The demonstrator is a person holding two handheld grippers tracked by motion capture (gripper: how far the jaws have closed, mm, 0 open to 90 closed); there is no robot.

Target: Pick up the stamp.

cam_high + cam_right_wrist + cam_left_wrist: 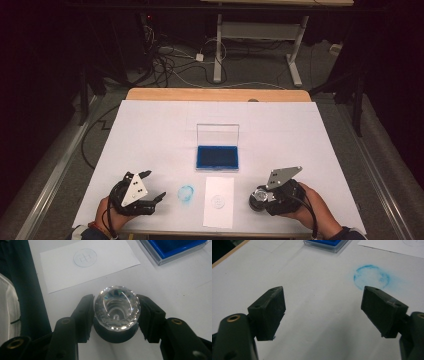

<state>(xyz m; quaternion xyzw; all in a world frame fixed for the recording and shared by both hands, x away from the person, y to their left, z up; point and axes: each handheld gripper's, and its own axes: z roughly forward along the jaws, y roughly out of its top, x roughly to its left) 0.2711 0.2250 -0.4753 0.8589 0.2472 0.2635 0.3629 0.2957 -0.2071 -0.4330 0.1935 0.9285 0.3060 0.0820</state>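
A round stamp with a clear faceted knob [116, 307] and a black base stands on the white table, right of a white paper card [219, 212]. My right gripper [116, 315] is shut on it, with a pad pressed against each side of the knob. The card [100, 270] bears a faint printed circle [85, 257]. Behind it lies a blue ink pad [217, 156] in a clear case with its lid up. My left gripper [154, 184] rests open and holds nothing at the near left. Between its fingertips [274, 305] bare table shows, and a blue ink ring [372, 277] lies just beyond.
The white cover [150, 130] spans the table, with a wooden edge [215, 94] at the far side. The ink ring [186, 193] sits between the left gripper and the card. Beyond the table are floor cables and a desk frame [260, 45].
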